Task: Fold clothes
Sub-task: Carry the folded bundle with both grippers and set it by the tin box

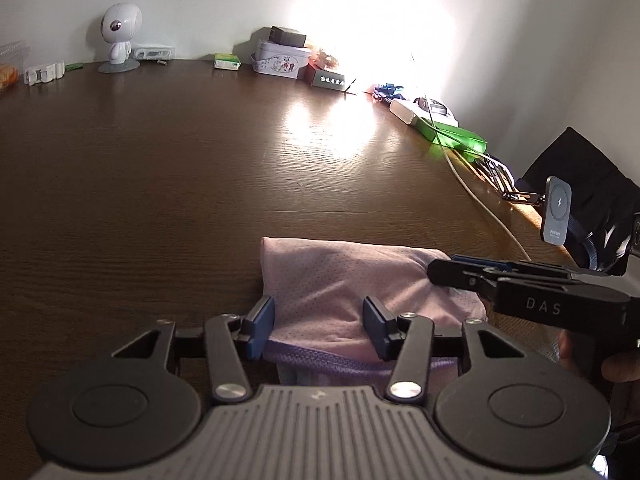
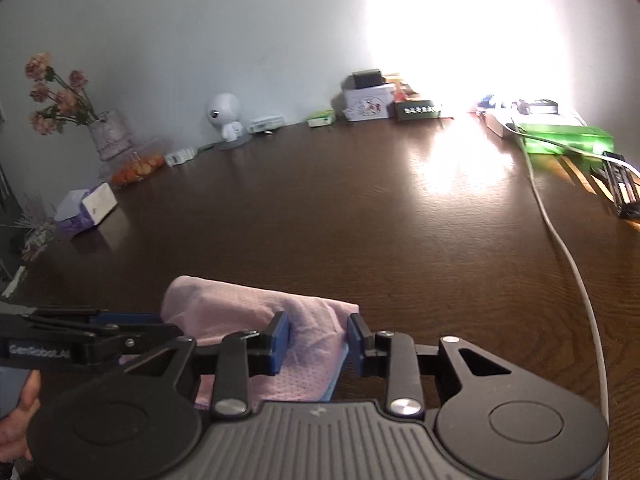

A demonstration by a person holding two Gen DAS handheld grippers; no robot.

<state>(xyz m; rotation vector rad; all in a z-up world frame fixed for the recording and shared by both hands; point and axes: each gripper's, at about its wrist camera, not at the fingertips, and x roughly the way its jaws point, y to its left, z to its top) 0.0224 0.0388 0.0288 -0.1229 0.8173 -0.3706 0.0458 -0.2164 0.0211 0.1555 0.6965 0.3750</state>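
A folded pink mesh garment (image 1: 340,280) with a purple hem lies on the dark wooden table (image 1: 160,180), near the front edge. My left gripper (image 1: 319,326) is open, its blue-padded jaws astride the garment's near edge. My right gripper (image 2: 318,338) is open too, its jaws over the garment's (image 2: 240,308) right end. In the left wrist view the right gripper (image 1: 434,272) reaches in from the right over the cloth. In the right wrist view the left gripper (image 2: 168,330) comes in from the left beside the cloth.
Along the wall stand a white robot figure (image 1: 118,36), a tin box (image 1: 280,60), small boxes and a green case (image 1: 452,132). A white cable (image 2: 568,264) runs down the right side. A flower vase (image 2: 108,136) and tissue box (image 2: 86,208) sit at the left. Bright glare hits the wall.
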